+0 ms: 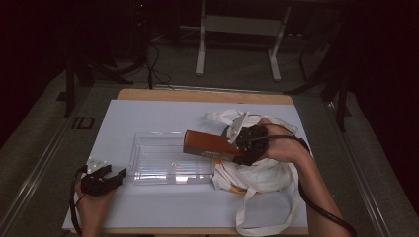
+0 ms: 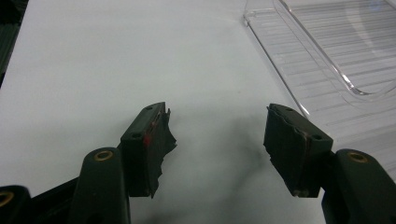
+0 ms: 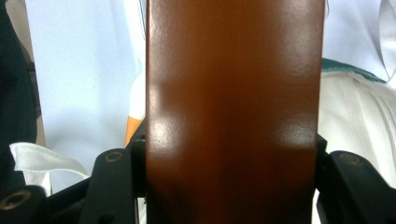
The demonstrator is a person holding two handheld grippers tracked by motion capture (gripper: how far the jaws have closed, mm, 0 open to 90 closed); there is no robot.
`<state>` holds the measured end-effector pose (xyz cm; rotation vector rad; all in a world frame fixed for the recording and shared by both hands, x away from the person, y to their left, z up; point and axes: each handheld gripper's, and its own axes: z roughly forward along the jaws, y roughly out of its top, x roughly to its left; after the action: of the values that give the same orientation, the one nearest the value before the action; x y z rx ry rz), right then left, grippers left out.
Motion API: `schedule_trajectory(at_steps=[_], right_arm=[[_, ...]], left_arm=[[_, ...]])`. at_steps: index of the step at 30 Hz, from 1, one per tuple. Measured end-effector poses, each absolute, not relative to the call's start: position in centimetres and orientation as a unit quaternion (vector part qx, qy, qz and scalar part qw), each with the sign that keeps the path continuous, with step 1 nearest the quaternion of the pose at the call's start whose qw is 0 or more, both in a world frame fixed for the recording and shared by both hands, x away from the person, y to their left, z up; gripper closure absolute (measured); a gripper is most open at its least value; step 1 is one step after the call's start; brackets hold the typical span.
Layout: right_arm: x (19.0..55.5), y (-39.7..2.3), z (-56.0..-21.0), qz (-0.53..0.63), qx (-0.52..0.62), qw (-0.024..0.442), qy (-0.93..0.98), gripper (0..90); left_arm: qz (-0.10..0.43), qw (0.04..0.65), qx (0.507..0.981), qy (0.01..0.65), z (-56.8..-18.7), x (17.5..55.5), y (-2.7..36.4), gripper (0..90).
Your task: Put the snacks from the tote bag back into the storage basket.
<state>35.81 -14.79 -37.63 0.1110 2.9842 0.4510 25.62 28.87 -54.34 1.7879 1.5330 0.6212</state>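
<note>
- Already my right claw (image 1: pixel 236 146) is clenched on the brown box (image 1: pixel 210 145), lifted over the white bag (image 1: pixel 257 173), right of the clear tray (image 1: pixel 170 158).
- Left claw (image 1: pixel 109 176) released, resting near-left on the bench (image 1: pixel 148 111).
- Remaining, I judge: set box in tray.

No readable text anywhere (brown box (image 1: pixel 210 145) face blank).

Both grippers are black. The left gripper (image 1: pixel 109 174) has a grey three-cornered plate (image 1: pixel 95 165) on top, on its side away from the clear tray (image 1: pixel 170 159), and a black cable (image 1: pixel 74 207) goes from it along the bare forearm. Its two pads (image 2: pixel 152 140) are dark and worn, one with a small red mark, and brass-coloured screws (image 2: pixel 103 155) sit on the arms behind them. The right gripper (image 1: pixel 236 146), on the other side of the tray, has the same plate and a thick black cable (image 1: pixel 316 207). No sleeves are visible.
</note>
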Motion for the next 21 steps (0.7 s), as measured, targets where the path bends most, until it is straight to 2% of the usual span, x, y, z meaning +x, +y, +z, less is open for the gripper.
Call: schedule_trajectory(at_steps=[21], right_arm=[[35.6,-12.0,-38.0,0.156,0.007,0.054,0.986,43.3]], left_arm=[[0.239,0.345,0.689,0.590,-54.3,25.6,28.9,39.9]])
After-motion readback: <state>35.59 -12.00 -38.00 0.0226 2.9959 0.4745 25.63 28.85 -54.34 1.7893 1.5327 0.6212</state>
